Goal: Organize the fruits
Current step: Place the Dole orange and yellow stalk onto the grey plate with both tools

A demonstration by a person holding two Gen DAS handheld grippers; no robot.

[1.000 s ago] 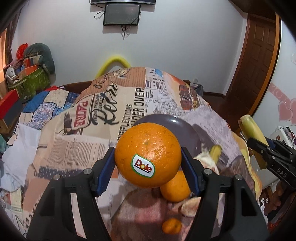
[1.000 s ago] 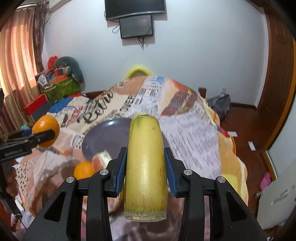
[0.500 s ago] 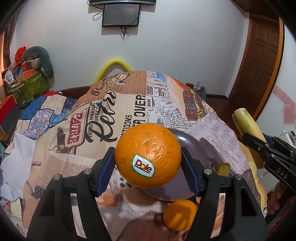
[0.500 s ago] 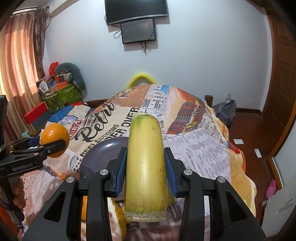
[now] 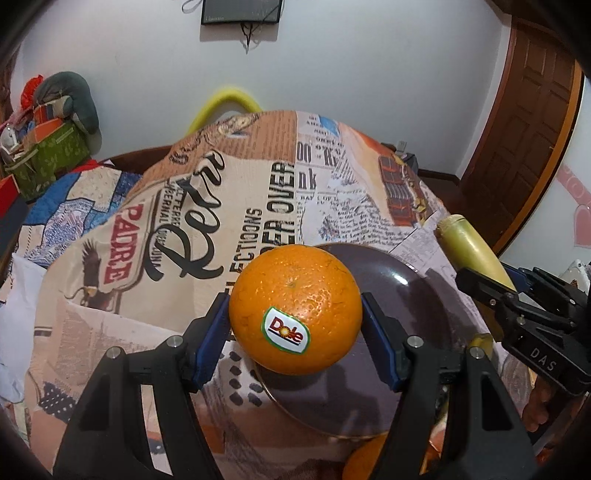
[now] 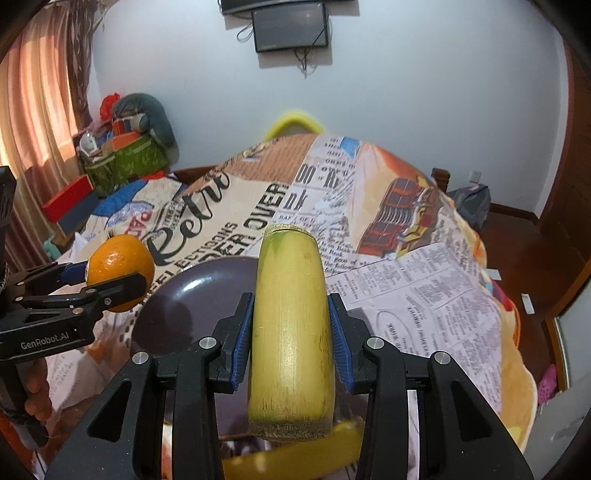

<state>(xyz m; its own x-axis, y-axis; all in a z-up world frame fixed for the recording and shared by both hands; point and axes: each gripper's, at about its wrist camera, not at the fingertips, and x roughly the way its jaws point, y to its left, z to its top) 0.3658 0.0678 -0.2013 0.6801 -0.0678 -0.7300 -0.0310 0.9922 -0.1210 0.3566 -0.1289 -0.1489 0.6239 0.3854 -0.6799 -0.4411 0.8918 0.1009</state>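
Left gripper (image 5: 295, 325): jaws closed on a large orange (image 5: 294, 309), blue pads pressed against both its sides. A "Dole" sticker (image 5: 284, 330) faces the camera. The orange hangs in the air over the near-left edge of a dark purple plate (image 5: 406, 295).

Right gripper (image 6: 291, 332): jaws clamped on a thick yellow-green sugarcane segment (image 6: 291, 325), gripped about mid-length, with cut ends at front and back. The segment points forward along the fingers, its far end over the right rim of the plate (image 6: 192, 295).

Cross views: from the left wrist, the right gripper (image 5: 498, 295) enters at the right edge with the cane segment (image 5: 469, 251) sticking up past its fingers, beside the plate's right rim. From the right wrist, the left gripper (image 6: 107, 280) shows at the left with the orange (image 6: 122, 266) in its fingers, just left of the plate. The person's fingers are partly visible on its handle.

The plate sits on a bed cover printed with newspaper and retro lettering (image 5: 221, 221). The visible part of the plate is bare, with shadow across it.

Below the plate in the left view: a second orange (image 5: 364, 459), mostly hidden behind the gripper finger. A yellow banana piece (image 5: 482, 343) peeks out near the plate's right rim. In the right view a banana (image 6: 295, 454) lies just under the cane's near end.

Background: a white wall with a wall-mounted monitor (image 6: 291, 27), a wooden door (image 5: 528, 129) at the right, a cluttered green box (image 6: 122, 162) at the left, and a curtain (image 6: 37, 92).
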